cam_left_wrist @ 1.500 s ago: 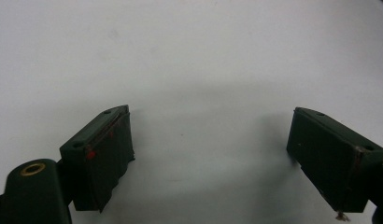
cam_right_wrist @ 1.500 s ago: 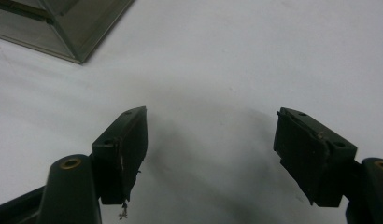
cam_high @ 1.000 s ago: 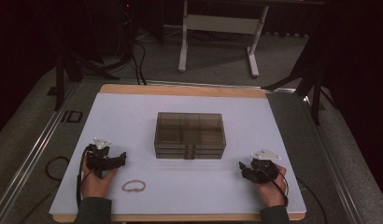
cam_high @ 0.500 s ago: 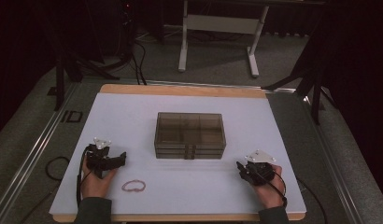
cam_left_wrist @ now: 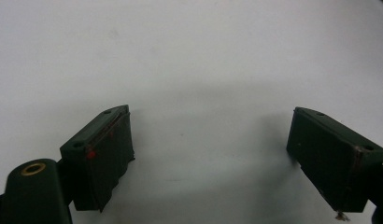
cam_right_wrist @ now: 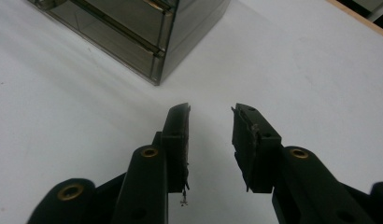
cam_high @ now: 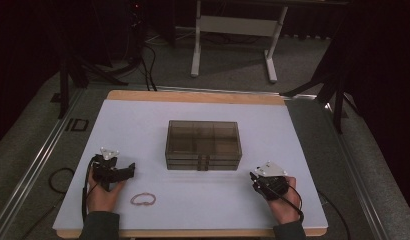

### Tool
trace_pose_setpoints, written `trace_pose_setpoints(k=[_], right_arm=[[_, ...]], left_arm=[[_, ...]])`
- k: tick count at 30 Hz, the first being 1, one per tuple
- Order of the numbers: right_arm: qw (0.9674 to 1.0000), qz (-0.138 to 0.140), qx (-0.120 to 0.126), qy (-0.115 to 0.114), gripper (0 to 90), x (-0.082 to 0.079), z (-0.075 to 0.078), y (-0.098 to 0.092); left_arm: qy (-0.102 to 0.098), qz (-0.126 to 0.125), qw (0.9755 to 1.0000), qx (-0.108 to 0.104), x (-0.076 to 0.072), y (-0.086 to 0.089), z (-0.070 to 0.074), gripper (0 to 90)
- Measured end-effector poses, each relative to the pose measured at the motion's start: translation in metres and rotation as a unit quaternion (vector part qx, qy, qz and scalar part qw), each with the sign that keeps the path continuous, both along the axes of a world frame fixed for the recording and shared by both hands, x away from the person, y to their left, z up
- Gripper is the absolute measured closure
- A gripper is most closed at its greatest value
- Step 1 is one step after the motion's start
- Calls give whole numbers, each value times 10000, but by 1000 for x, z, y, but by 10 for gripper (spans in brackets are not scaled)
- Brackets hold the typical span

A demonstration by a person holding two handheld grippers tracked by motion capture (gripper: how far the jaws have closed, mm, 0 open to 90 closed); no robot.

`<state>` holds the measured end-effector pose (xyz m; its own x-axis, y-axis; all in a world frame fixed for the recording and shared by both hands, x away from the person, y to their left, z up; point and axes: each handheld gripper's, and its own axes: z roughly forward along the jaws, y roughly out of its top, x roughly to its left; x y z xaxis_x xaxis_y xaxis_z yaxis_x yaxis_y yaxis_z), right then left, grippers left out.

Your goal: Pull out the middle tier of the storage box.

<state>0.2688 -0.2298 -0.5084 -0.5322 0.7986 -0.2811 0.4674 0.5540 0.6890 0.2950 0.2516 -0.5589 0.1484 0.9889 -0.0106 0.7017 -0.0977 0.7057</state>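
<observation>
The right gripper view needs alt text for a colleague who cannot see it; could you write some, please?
The right claw hangs part open and empty over a white table. The corner of a smoky clear drawer box stands beyond it, apart from the jaws.

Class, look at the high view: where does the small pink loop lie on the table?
The pink loop lies on the white table near its front edge, left of centre, just right of the left gripper and well in front of the smoky drawer box.

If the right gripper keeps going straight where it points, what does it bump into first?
Probably the smoky drawer box: the right gripper aims toward its near corner, only bare white table between, though it might slip just past.
</observation>
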Motion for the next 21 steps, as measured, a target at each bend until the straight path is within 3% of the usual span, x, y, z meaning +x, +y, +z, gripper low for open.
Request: trace_pose_setpoints(k=[13, 21], right_arm=[[9991, 178, -364, -91, 710, -3, 1, 15], [9985, 264, -451, -148, 711, -3, 3, 26]], left_arm=[[-2, -1, 10000, 3, 0, 0, 0, 147], [-3, -1, 10000, 2, 0, 0, 0, 147]])
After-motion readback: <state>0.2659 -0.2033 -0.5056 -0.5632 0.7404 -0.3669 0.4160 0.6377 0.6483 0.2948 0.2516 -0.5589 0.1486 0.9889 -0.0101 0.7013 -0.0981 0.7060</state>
